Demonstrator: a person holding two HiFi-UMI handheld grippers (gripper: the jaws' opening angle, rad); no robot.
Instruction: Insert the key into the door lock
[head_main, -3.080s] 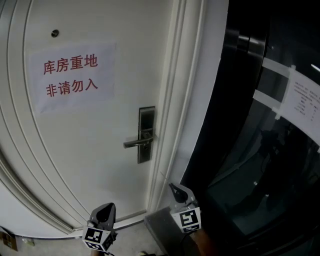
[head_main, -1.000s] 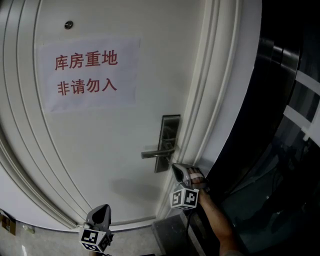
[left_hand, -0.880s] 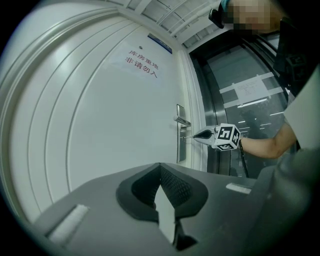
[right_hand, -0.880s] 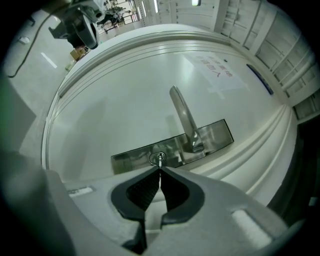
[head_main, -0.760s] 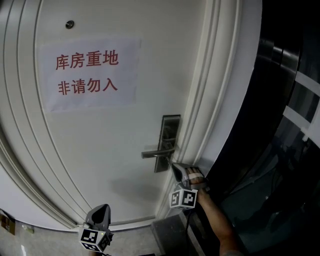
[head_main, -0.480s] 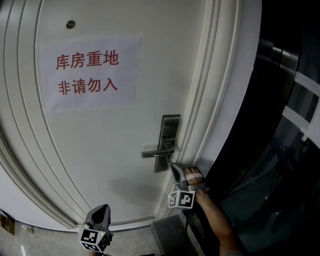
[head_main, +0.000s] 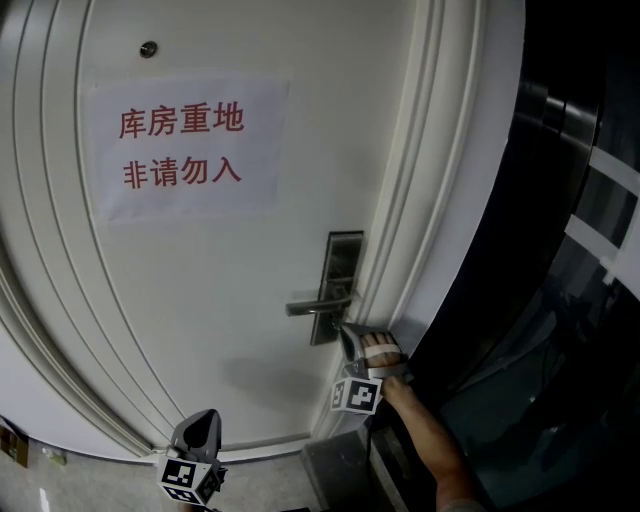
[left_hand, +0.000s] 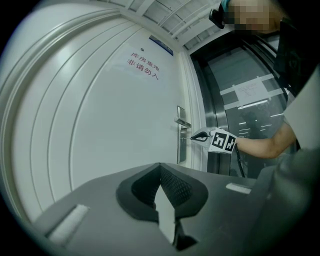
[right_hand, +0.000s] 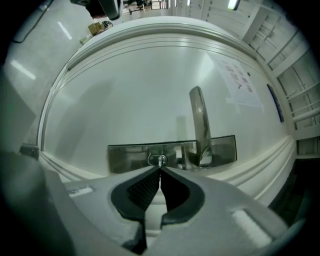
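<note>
- Metal key (right_hand: 159, 161) clenched in right tool (right_hand: 160, 171), tip at keyhole of door lock (right_hand: 131, 157).
- Left tool (left_hand: 160, 166) closed, empty, held low, well apart.
- Left to do, seemingly: pushing key fully home.

A lever handle (head_main: 315, 305) juts from the lock plate (head_main: 345, 255) just above the key (right_hand: 160, 161) pinched in the right gripper (head_main: 346, 332), while the moulded door frame (head_main: 420, 200) crowds in close on the right. Left of the plate, the flat face of the door (head_main: 200, 300) offers open room to approach.
</note>
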